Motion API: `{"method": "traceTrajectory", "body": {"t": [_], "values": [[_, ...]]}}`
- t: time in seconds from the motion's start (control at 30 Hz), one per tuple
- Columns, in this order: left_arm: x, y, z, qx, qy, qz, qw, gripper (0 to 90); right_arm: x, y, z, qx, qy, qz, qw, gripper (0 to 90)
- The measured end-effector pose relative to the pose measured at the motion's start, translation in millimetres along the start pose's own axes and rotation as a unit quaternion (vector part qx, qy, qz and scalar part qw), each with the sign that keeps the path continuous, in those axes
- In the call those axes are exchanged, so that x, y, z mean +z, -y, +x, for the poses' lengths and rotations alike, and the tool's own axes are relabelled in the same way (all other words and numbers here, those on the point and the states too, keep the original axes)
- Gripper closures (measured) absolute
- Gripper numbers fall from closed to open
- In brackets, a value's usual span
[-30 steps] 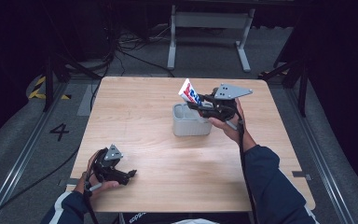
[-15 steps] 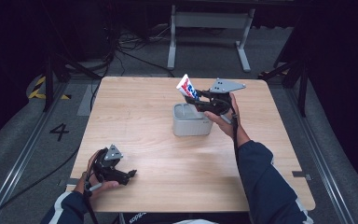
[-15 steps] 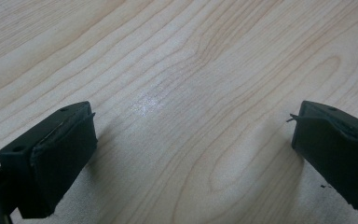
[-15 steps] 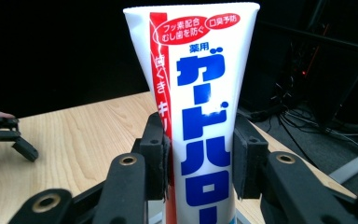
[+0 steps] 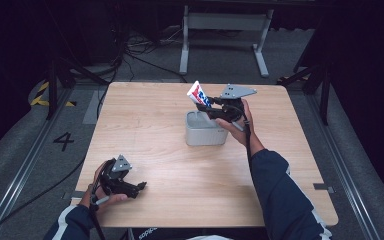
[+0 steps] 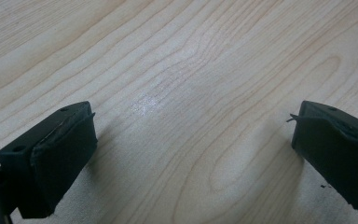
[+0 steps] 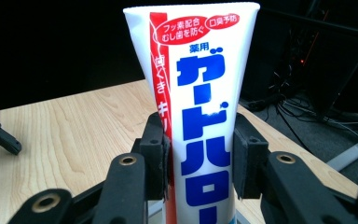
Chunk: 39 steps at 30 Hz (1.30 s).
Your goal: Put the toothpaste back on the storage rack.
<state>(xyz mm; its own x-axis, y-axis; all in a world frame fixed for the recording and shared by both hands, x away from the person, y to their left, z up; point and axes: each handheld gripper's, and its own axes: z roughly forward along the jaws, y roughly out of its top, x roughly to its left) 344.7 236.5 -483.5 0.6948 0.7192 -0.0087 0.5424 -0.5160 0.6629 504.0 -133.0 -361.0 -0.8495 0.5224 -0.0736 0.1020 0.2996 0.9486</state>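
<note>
1. Since a second ago the right gripper point(image 5: 211, 111) has drifted a bit toward the far side of the counter point(image 5: 160, 130) with the toothpaste tube point(image 5: 199, 94), so the tube now hangs over the far rim of the grey container point(image 5: 205, 131) instead of right above it. Left side hasn't budged.
2. Left of the container, near the counter's front corner: the left gripper point(image 5: 139, 187) rests low on the wood in the person's left hand point(image 5: 102, 192). Jaws are spread wide with nothing between them; the left gripper view just has bare wood grain between the two black pads point(image 6: 60, 154).
3. Grey container sits roughly mid-counter, upright, open top. Can't tell what's inside.
4. Just above the container's far edge: the tube, white with blue and red lettering, tilted with its flat crimped end up and leaning away to the left.
5. Right of the container: the right hand point(image 5: 237, 125) holds the gripper up off the counter. Its jaws are clamped on the tube's body, one pad on each side, as the right gripper view point(image 7: 200, 158) shows close up.
</note>
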Motion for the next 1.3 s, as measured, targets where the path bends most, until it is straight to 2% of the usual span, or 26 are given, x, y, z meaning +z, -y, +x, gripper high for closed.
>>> {"method": "traceTrajectory", "body": {"t": [0.77, 1.3], "values": [[-0.1, -0.1, 0.2, 0.001, 0.0, 0.001, 1.0, 0.2, -6.0, 17.9, -7.5, 0.007, -0.002, 0.017, 0.9998, 62.8], [-0.1, -0.1, 0.2, 0.001, 0.0, 0.001, 1.0, 0.2, -13.6, 29.5, -8.4, 0.002, -0.009, 0.044, 0.999, 61.4]]}}
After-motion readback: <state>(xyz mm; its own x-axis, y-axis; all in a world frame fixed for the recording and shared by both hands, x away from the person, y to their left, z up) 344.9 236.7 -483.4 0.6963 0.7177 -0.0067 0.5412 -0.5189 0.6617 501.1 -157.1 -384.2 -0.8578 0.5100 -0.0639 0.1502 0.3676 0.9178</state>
